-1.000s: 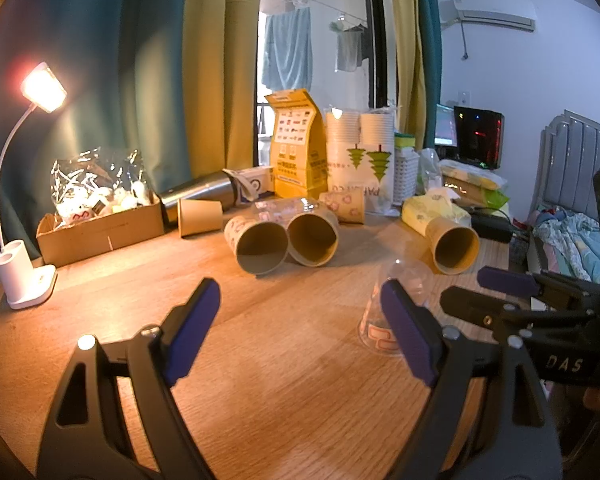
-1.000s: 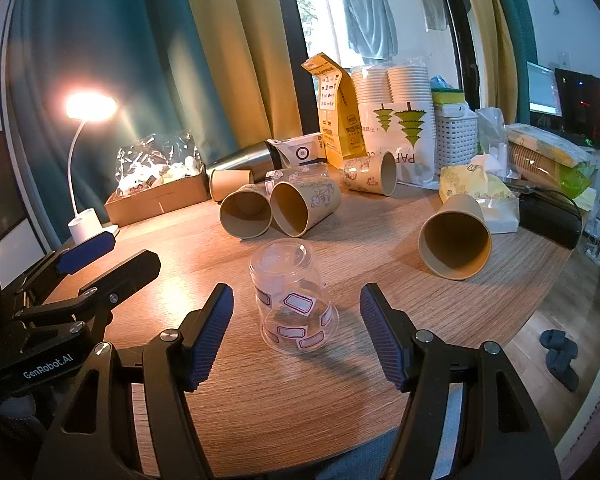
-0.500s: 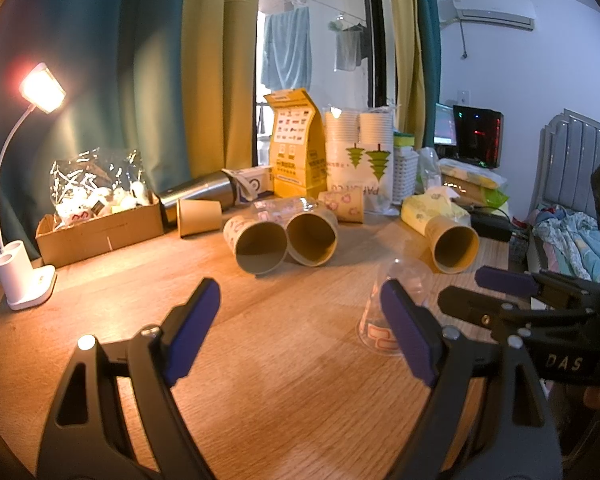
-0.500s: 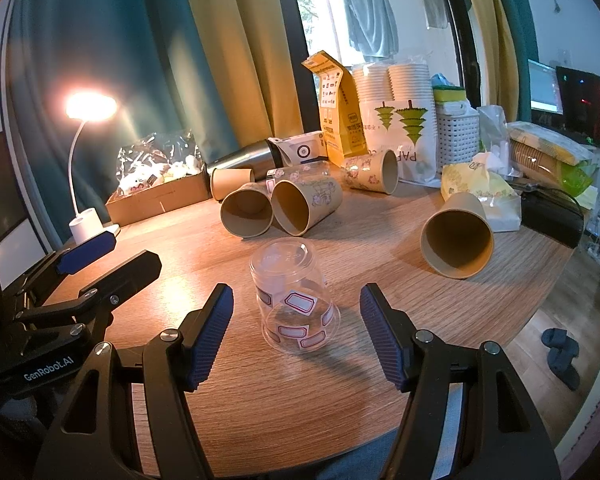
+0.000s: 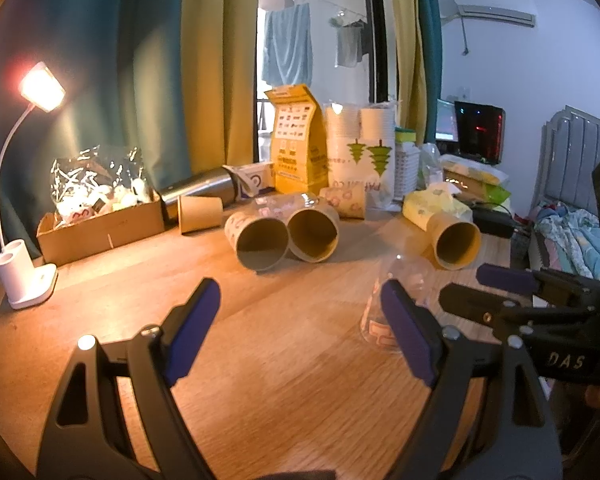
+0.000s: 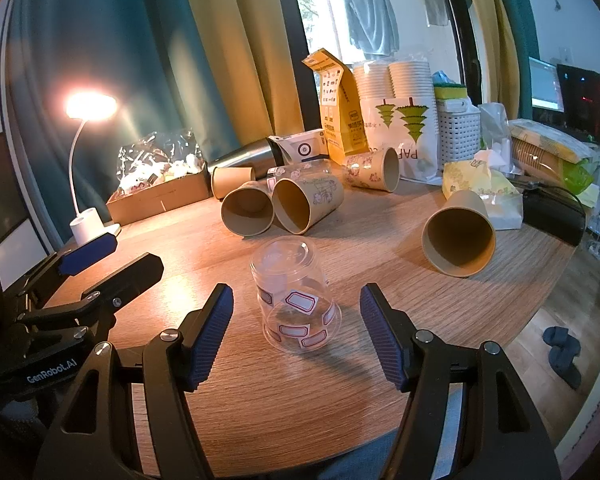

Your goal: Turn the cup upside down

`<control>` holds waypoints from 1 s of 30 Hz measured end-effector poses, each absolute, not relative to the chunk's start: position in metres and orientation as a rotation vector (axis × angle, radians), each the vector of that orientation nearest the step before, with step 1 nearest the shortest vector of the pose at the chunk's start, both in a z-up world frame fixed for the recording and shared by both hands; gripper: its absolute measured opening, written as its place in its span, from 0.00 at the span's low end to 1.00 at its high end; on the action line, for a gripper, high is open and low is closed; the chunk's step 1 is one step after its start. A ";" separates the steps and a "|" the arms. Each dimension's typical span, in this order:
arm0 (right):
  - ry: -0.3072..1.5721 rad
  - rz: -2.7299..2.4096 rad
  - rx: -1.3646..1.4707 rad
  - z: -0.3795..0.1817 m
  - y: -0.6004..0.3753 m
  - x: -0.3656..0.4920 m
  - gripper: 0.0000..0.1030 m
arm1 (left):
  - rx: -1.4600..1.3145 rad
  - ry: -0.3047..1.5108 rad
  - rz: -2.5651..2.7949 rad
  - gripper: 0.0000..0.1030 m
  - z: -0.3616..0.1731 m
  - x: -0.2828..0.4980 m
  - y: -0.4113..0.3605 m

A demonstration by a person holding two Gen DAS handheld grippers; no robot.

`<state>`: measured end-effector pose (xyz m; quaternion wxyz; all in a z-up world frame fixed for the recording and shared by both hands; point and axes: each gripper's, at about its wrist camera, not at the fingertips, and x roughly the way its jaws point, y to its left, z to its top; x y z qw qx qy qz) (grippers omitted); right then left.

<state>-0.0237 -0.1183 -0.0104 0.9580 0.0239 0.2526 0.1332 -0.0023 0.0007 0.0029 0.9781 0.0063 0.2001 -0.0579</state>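
Observation:
A clear plastic cup (image 6: pixel 296 296) with red-outlined labels stands upside down on the wooden table (image 6: pixel 340 380), mouth down. My right gripper (image 6: pixel 296 332) is open and empty, its blue pads on either side of the cup and slightly nearer than it, not touching. In the left wrist view the cup (image 5: pixel 384 304) is partly hidden behind the right finger of my left gripper (image 5: pixel 300 332), which is open and empty over bare table. The right gripper (image 5: pixel 520 292) shows at the right edge there.
Several paper cups lie on their sides: two together (image 6: pixel 284 204), one at right (image 6: pixel 458 236), others behind. A lit desk lamp (image 6: pixel 86 224), a cardboard box (image 6: pixel 160 196), a steel flask, a yellow bag, stacked cups and a basket line the back. The table edge is at right.

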 end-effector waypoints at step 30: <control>0.519 0.272 0.053 -0.011 -0.118 -0.024 0.67 | 0.028 0.403 -0.120 0.82 0.003 -0.002 -0.001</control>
